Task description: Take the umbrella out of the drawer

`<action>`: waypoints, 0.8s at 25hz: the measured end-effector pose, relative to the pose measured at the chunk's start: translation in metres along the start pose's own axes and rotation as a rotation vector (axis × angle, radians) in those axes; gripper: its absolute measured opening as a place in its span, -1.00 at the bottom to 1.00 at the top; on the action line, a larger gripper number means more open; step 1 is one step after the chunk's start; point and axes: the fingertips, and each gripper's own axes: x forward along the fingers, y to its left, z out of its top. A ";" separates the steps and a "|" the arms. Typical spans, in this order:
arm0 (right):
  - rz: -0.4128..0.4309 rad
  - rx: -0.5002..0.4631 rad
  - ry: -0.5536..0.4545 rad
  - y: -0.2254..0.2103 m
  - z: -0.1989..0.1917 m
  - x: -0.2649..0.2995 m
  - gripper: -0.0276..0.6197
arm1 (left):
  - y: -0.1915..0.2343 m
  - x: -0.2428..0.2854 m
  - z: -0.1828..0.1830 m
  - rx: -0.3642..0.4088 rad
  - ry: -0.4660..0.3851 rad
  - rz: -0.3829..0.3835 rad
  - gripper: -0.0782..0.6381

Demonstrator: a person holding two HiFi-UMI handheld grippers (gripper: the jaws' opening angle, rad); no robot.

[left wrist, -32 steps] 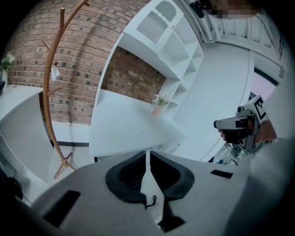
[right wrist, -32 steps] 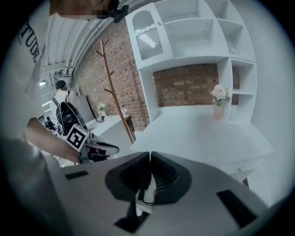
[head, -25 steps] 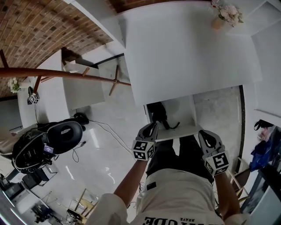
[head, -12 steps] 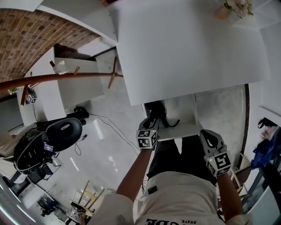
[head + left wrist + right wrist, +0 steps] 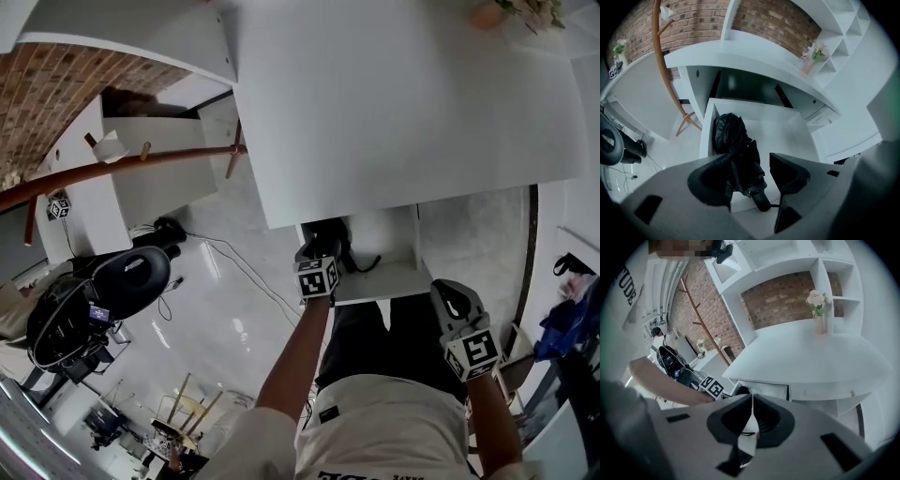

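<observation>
My left hand-held gripper (image 5: 316, 247) points down into the open drawer (image 5: 787, 136) under the white surface (image 5: 394, 94). Its jaws stand apart and have just been opening. The folded black umbrella (image 5: 736, 150) lies in line between them, not gripped, along the drawer's 9 o'clock wall with its handle toward 6 o'clock. My right hand-held gripper (image 5: 448, 292), at 4 o'clock from the left, is closed and empty. The shirt (image 5: 628, 282) print reads only "UDE".
</observation>
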 end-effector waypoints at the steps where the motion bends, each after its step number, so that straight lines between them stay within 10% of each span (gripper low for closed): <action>1: 0.005 -0.002 0.003 -0.001 0.001 0.002 -0.82 | 0.000 0.004 0.000 -0.006 0.006 0.005 -0.06; 20: 0.051 0.004 0.040 -0.037 -0.006 0.025 -0.82 | 0.030 0.069 -0.019 -0.210 0.100 0.179 0.12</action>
